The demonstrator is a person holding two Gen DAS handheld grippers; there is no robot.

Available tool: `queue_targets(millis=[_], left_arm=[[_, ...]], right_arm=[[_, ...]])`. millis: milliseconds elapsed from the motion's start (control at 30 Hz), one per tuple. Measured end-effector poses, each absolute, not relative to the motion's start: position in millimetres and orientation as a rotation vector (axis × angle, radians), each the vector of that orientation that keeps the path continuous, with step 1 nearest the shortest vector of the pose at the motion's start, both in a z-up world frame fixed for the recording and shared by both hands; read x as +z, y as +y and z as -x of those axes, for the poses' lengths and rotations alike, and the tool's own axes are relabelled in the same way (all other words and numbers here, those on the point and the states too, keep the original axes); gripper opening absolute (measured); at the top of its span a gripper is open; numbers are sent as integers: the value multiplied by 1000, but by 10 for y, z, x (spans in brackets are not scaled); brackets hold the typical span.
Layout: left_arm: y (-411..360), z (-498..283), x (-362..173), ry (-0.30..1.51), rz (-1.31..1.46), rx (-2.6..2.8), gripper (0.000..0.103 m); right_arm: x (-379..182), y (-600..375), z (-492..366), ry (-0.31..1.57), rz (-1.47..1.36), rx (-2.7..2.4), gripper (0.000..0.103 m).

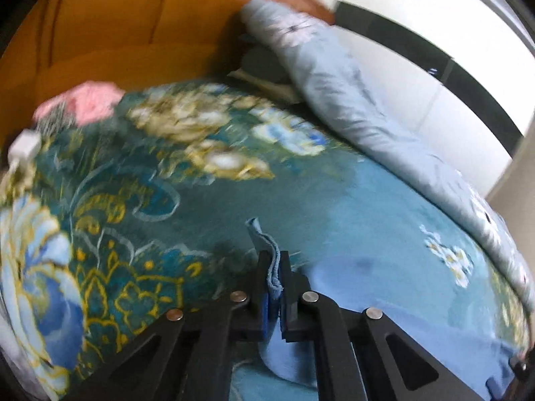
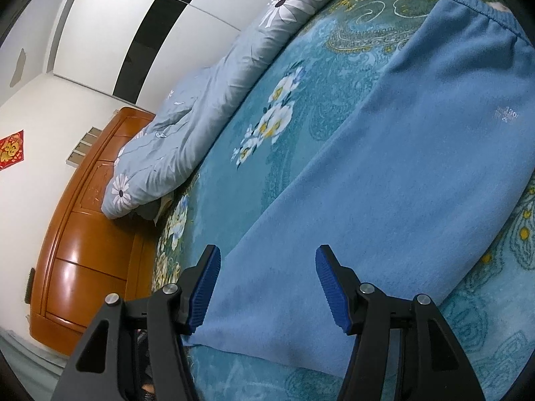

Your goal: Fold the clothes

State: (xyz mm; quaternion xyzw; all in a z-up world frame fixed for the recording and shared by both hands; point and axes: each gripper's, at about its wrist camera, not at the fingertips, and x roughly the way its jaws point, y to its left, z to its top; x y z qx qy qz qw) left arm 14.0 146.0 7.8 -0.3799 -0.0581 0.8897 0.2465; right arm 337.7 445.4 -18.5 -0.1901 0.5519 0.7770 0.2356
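A blue fleece garment [image 2: 401, 167], likely trousers with an elastic waistband at the far end, lies flat on the floral teal bedspread [image 2: 267, 173]. My right gripper [image 2: 267, 287] is open just above its near hem, a blue pad on each side. My left gripper [image 1: 275, 280] is shut on a fold of the blue garment's edge [image 1: 272, 267], which sticks up between the pads and hangs below them, held above the bedspread [image 1: 234, 200].
A rolled light-blue floral quilt [image 1: 351, 100] lies along the bed's far side by the white and black wardrobe [image 2: 150, 16]. An orange wooden headboard [image 2: 83, 234] stands at the bed's end. A pink cloth [image 1: 87, 100] and a white object [image 1: 25, 147] lie at the left.
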Motion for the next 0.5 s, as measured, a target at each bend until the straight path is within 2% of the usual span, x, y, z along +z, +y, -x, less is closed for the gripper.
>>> queue_targets(millis=[233,367,433,500], left_arm=[[2053,-612,209,202,903,2286,4],[2240,-589,26,278,969,2265,5],[2258,-577,-24,278,997,2228,8],[2276,-565,-74,278,1025,2190,22]], right_arm=[[-197,4452,-3370,1522,529,2131,61],[-203,4457,-3371,1526,529,2131,61],[-205,4461,-3375,1530,527,2131,61],[-208,4466,-3378,1533,526,2130,61]])
